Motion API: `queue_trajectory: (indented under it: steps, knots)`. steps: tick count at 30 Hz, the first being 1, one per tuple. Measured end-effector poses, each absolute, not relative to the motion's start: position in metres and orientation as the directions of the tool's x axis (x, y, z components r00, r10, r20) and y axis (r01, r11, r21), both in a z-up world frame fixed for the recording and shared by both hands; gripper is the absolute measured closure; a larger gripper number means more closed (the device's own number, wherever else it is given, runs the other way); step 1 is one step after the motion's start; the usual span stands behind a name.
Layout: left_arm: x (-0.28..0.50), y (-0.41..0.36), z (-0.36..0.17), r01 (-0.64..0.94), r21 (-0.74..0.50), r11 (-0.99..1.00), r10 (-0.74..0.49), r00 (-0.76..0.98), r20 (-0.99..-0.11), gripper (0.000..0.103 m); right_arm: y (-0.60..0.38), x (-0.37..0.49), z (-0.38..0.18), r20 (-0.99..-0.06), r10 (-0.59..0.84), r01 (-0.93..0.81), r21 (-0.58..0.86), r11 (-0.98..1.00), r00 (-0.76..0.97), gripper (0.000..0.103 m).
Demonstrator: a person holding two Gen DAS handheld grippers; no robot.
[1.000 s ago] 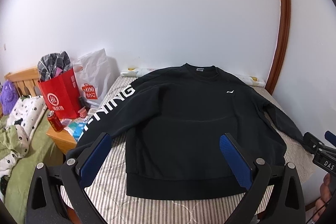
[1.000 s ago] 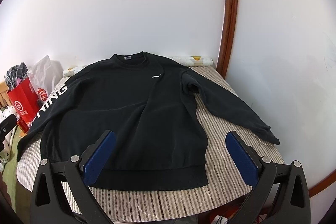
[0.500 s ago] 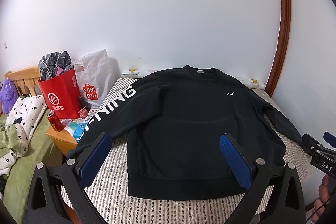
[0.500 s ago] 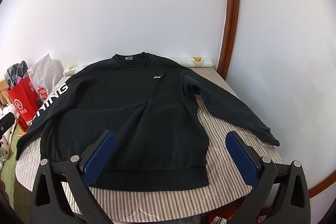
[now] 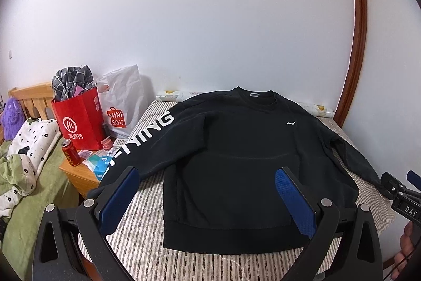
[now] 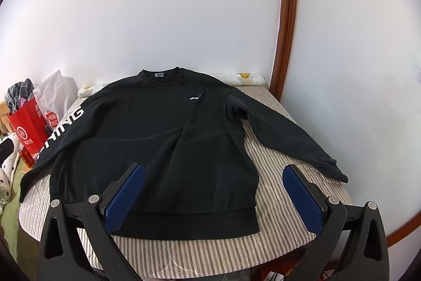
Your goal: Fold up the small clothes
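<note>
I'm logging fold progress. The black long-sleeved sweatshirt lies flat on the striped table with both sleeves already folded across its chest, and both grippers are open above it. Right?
Not quite. The black long-sleeved sweatshirt has both sleeves spread outward, not folded across its chest; the right wrist view shows this. It lies flat on the striped table, and the left gripper and right gripper are open.

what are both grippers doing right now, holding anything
Left gripper: open, holding nothing, above the sweatshirt.
Right gripper: open, holding nothing.

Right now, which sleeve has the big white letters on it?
The sleeve lying toward the red bag; the other sleeve is plain black.
</note>
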State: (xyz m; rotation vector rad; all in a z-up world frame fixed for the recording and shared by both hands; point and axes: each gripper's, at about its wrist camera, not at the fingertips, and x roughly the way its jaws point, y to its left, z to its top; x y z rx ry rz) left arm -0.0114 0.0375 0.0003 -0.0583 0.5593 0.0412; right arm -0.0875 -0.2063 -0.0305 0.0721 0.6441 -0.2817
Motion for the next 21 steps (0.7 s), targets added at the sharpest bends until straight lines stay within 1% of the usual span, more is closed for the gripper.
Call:
queue_trajectory:
  steps: [11,17,21]
  knots:
    - [-0.005,0.038,-0.004,-0.061,-0.045,0.997,0.028,0.844,-0.536,0.000,-0.207,-0.081,-0.032,-0.608,-0.238,0.284,-0.021,0.959,0.757,0.000]
    - [0.000,0.044,-0.004,-0.065,-0.072,0.995,0.015,0.839,-0.544,0.000,-0.207,-0.072,-0.032,-0.614,-0.229,0.277,-0.019,0.961,0.755,0.000]
    - [0.006,0.045,-0.004,-0.064,-0.062,0.996,0.021,0.843,-0.538,0.000,-0.207,-0.063,-0.033,-0.617,-0.226,0.275,-0.017,0.961,0.754,0.000]
